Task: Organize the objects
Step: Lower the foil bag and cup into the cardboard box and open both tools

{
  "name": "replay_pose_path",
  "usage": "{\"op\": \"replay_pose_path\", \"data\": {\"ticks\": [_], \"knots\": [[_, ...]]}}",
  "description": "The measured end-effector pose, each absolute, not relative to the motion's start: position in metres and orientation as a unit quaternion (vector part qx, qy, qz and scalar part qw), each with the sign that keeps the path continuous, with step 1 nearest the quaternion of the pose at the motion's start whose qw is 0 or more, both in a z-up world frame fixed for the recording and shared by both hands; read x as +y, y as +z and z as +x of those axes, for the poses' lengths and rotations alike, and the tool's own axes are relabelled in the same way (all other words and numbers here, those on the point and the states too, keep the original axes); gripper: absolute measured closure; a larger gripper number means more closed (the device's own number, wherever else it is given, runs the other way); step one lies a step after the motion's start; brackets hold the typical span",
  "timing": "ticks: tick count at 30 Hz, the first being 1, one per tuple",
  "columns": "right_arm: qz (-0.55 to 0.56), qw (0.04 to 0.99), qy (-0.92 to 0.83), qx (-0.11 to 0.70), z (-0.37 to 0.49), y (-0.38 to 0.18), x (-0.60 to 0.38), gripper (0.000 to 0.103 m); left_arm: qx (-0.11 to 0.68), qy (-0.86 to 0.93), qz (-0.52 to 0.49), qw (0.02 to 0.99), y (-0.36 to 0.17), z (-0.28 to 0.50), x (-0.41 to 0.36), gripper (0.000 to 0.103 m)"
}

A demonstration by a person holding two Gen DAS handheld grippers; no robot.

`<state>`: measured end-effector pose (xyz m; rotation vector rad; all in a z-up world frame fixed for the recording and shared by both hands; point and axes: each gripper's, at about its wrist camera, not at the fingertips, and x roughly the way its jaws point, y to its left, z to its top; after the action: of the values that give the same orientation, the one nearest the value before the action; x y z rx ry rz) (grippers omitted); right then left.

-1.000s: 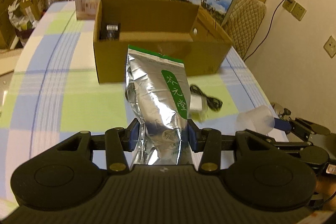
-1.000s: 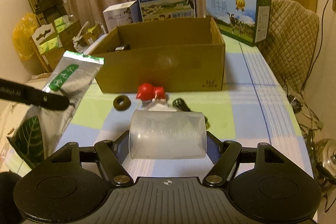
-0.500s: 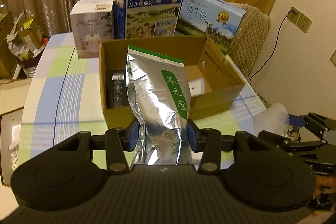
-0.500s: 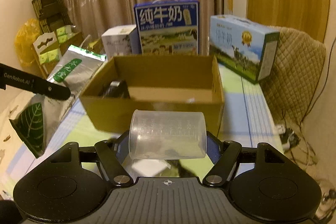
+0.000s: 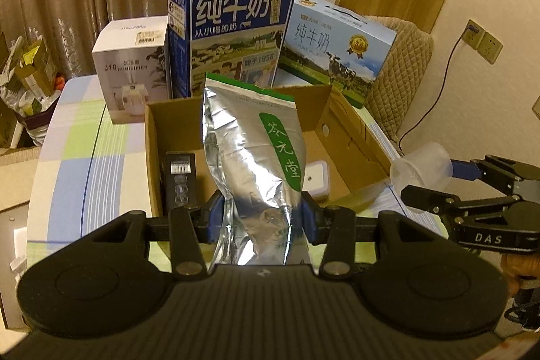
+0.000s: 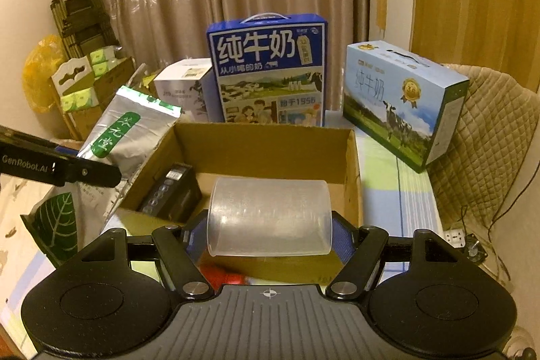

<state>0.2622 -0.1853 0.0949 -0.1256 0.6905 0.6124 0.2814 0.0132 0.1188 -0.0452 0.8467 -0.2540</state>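
My left gripper [image 5: 261, 218] is shut on a silver foil bag [image 5: 251, 164] with a green label, held upright over the near edge of an open cardboard box [image 5: 351, 137]. My right gripper [image 6: 268, 235] is shut on a clear plastic measuring cup [image 6: 270, 218] lying sideways, above the box's [image 6: 266, 144] front wall. Inside the box lie a black packet [image 5: 180, 177] and a small white case [image 5: 315, 179]. The cup [image 5: 422, 164] shows at the right in the left wrist view. The bag [image 6: 131, 130] hangs over the box's left wall in the right wrist view.
Behind the box stand a dark blue milk carton [image 5: 233, 32], a light blue milk carton [image 5: 337, 46] and a white humidifier box [image 5: 131, 70]. A quilted chair [image 5: 401, 73] is at the right. A red item [image 6: 222, 272] lies on the checked tablecloth [image 5: 84, 157].
Both grippers have risen and moved forward with the bag and the cup, from above the table in front of the box to over its near edge.
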Motion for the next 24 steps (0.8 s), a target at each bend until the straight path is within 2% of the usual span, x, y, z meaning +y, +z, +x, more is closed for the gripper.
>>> {"op": "replay_pose_path", "data": {"ticks": [20, 21, 24], "knots": [[-0.044, 0.892, 0.279, 0.353, 0.347, 0.078, -0.159, 0.034, 0.417, -0.115, -0.052, 0.900, 0.095, 0.363, 0.018, 0.063], [-0.043, 0.892, 0.279, 0.354, 0.349, 0.076, -0.158, 0.034, 0.415, -0.113, -0.059, 0.901, 0.093, 0.366, 0.019, 0.061], [-0.039, 0.890, 0.278, 0.358, 0.353, 0.071, -0.160, 0.034, 0.403, -0.093, -0.100, 0.905, 0.087, 0.376, 0.025, 0.048]]}}
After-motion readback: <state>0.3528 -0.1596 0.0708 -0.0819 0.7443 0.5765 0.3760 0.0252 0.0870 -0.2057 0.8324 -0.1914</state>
